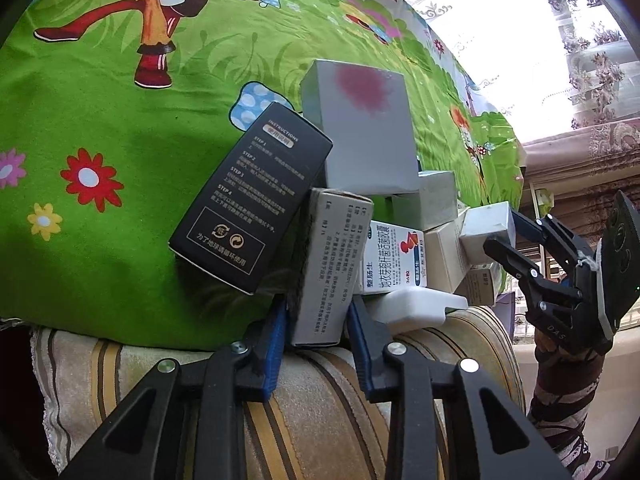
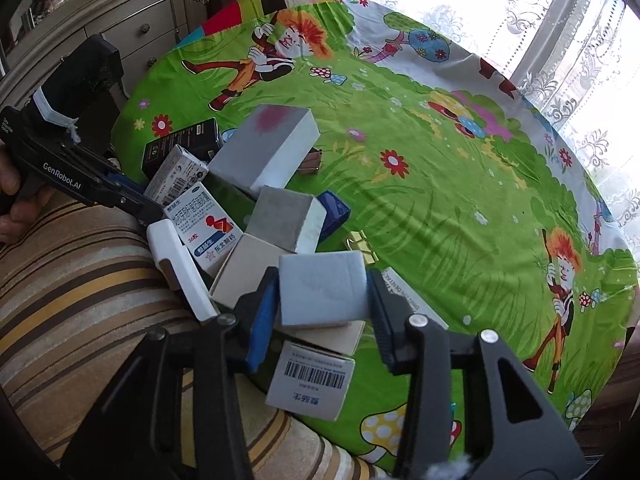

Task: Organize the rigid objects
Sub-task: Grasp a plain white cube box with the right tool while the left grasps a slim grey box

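Left tool (image 1: 316, 316): clamped on grey printed carton (image 1: 328, 264), at 6 o'clock of the box heap on the cartoon-print table (image 1: 100, 120). Right tool (image 2: 322, 312): clamped on plain pale box (image 2: 320, 292), at the heap's 5 o'clock edge, above barcode carton (image 2: 310, 380). Black instruction box (image 1: 252, 196) at 9 o'clock.

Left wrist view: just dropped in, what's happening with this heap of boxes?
A person is sorting a pile of small boxes on the cartoon-print cloth. The left gripper is closed on a grey printed medicine box; the right gripper grips a pale blank box. The black box and big grey box lie untouched.
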`<state>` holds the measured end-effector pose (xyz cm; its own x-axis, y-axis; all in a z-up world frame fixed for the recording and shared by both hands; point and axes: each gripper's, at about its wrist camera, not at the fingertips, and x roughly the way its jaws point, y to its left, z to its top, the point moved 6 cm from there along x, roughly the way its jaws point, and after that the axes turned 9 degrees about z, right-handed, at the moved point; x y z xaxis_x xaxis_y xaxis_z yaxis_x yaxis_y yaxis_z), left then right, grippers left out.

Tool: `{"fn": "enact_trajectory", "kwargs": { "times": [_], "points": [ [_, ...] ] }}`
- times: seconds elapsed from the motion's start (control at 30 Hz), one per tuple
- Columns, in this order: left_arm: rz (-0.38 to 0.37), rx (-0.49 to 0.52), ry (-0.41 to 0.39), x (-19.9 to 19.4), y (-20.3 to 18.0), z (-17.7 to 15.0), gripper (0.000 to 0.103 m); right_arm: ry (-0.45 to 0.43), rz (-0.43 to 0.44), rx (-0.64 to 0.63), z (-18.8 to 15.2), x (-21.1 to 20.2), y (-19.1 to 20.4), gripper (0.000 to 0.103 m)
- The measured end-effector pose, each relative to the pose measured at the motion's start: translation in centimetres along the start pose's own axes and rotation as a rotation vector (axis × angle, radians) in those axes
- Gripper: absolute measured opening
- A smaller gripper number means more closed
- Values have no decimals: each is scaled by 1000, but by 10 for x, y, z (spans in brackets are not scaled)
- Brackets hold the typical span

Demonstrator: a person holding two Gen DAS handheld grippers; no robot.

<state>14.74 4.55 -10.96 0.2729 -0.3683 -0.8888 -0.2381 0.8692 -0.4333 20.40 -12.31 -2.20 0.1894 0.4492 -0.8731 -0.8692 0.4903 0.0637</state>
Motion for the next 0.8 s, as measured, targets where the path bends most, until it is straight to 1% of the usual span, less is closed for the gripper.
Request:
{"fn": "enact_trajectory", "kwargs": {
  "times": [0.17,0.33,0.43,0.53,0.67,0.8],
  "points": [
    [15,18,-43,-10,-3,-2,30,-87,-5,70,4,-18,1,46],
    [56,44,-114,-26,-10,-4,30,-187,-26,199,1,-42,-1,46],
    [49,40,-140,-33,-14,-7,29,-231,-35,283,-6,-53,-3,46],
    [83,39,-194,-45,-15,-9,29,-263,-53,351,-15,-64,-4,46],
    [87,36,-257,-62,-19,-14,29,-299,-56,429,-33,-77,-2,46],
    [80,73,-277,-68,-39,-22,29,-292,-91,482,-53,-84,-1,46]
  ]
}}
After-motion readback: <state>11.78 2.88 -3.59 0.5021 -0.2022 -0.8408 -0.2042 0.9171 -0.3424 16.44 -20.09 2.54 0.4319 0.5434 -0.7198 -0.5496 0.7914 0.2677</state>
